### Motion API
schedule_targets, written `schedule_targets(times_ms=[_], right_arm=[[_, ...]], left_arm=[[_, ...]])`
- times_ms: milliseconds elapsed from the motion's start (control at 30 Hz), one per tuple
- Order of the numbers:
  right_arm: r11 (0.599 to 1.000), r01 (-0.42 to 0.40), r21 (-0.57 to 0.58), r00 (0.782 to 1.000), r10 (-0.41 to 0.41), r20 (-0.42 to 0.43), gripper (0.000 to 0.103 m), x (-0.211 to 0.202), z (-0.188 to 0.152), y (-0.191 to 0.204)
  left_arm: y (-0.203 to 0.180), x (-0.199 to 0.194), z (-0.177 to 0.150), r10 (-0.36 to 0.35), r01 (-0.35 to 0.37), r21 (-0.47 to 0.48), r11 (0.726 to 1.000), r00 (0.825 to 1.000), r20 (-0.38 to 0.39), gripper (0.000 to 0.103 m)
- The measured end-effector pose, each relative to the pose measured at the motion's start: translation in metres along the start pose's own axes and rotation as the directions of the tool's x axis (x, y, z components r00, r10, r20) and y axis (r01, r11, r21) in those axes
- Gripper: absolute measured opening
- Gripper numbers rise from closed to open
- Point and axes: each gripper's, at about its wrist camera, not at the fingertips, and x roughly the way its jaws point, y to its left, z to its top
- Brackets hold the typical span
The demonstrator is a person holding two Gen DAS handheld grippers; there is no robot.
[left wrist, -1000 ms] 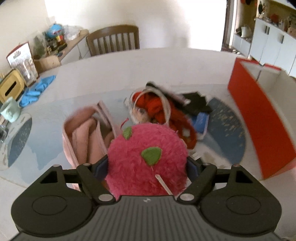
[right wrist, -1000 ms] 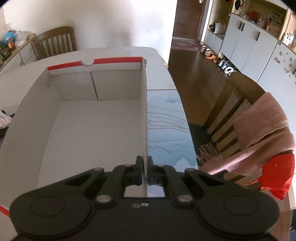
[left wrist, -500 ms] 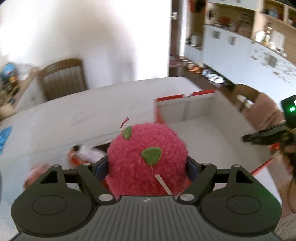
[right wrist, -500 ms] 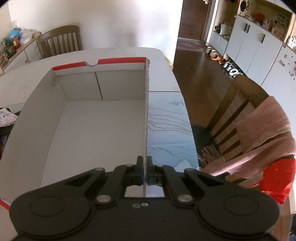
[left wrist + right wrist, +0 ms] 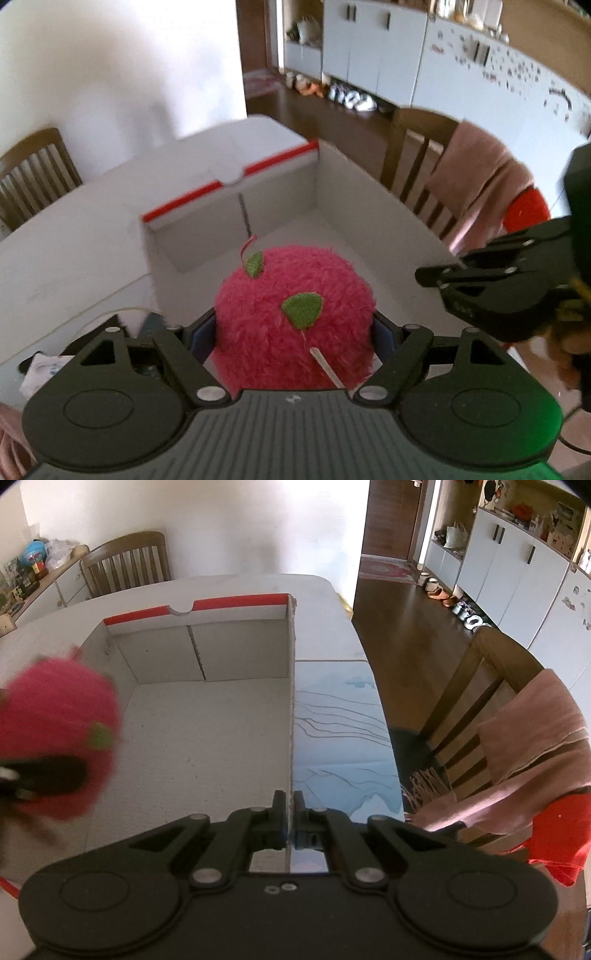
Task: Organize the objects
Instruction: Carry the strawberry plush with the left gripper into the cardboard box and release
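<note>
Cardboard box [image 5: 192, 738] sits open-topped on the table [image 5: 332, 720], its right wall pinched by the right gripper [image 5: 289, 823], apparently to steady it; left gripper [image 5: 295, 328] clamps the pink plush apple [image 5: 291, 317], poised above the box's near edge, presumably for depositing.

My left gripper [image 5: 293, 328] is matte black plastic: a ribbed grey-black deck with a tiny white mark at its middle, a round recessed disc on either side, and angled link arms with triangular cut-outs. Silver screws sit at the pivots. Its fingers [image 5: 201, 332] carry blue pads. A green glow tints the deck's right corner.

My right gripper [image 5: 290, 821] has the same black build, with smooth deck, two discs, silver pivot screws and two small holes at the centre. From the left camera its side shows small pale lettering I can't read, and a thin cable trails below.
</note>
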Motion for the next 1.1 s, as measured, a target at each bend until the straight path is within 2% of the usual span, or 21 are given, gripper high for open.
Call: schedule_targets(times_ms=[267, 433, 567, 867, 967, 1100], right_arm=[[1.0, 0.002, -0.004, 1.0, -0.002, -0.009, 0.001, 0.0, 0.001, 0.001], [1.0, 0.002, 0.004, 1.0, -0.002, -0.017, 0.0, 0.001, 0.001, 0.001], [1.0, 0.004, 0.001, 1.0, -0.004, -0.029, 0.0, 0.003, -0.001, 0.002], [1.0, 0.006, -0.004, 1.0, -0.006, -0.028, 0.0, 0.004, 0.0, 0.002], [1.0, 0.009, -0.007, 1.0, -0.009, -0.028, 0.0, 0.004, 0.0, 0.002], [1.0, 0.009, -0.008, 1.0, -0.01, -0.028, 0.001, 0.004, 0.0, 0.003]], left_arm=[[-0.012, 0.054, 0.001, -0.037, 0.041, 0.033, 0.999, 0.991, -0.132, 0.082], [-0.017, 0.074, 0.003, -0.042, 0.054, 0.056, 0.997, 0.981, -0.191, 0.082], [-0.017, 0.084, 0.003, -0.045, 0.055, 0.038, 0.998, 0.973, -0.228, 0.083], [-0.011, 0.081, 0.001, -0.053, 0.056, 0.009, 0.998, 0.974, -0.222, 0.091], [-0.004, 0.072, -0.001, -0.079, 0.078, -0.016, 0.997, 0.976, -0.205, 0.097], [0.002, 0.053, -0.003, -0.114, 0.111, -0.029, 0.993, 0.978, -0.175, 0.097]])
